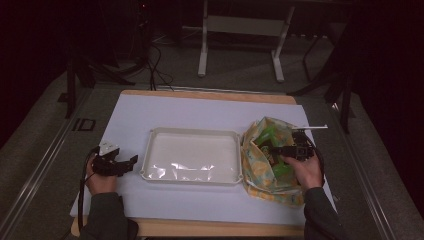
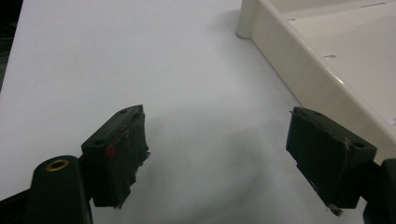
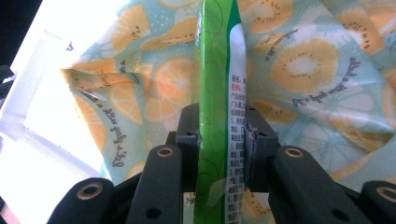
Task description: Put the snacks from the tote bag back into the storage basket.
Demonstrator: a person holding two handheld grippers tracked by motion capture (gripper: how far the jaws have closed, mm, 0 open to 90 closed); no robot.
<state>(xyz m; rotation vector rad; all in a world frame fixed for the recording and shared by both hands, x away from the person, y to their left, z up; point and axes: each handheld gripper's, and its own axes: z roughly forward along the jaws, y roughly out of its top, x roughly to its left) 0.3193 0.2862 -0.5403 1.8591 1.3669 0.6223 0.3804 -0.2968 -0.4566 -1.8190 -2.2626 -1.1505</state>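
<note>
Near the left edge of the tabletop (image 1: 125, 107), the left gripper (image 1: 121, 165) is held low over the white cover. Its jaws are spread wide apart, and nothing is seen between them. The near left corner of the tray is just beside it in the left gripper view.

In the middle of the tabletop sits the cream tray (image 1: 190, 132). Nothing has been put in it yet, so the job looks like it has only just been started.

Near the right edge lies the fruit-print bag (image 1: 256, 167), with its mouth pulled open. Green packets (image 1: 267, 134) can be seen inside it. The right gripper (image 1: 276, 149) is reached into the bag. In the right gripper view, its jaws are pressed against both sides of one green packet (image 3: 217, 93), which stands upright between them, so the packet is gripped. The packet is still inside the bag, with the printed cloth all around it.

It is judged that the first packet has been caught but not lifted out. What is left is likely this: the packet must be carried across to the tray, and then the other green packets in the bag may follow.
</note>
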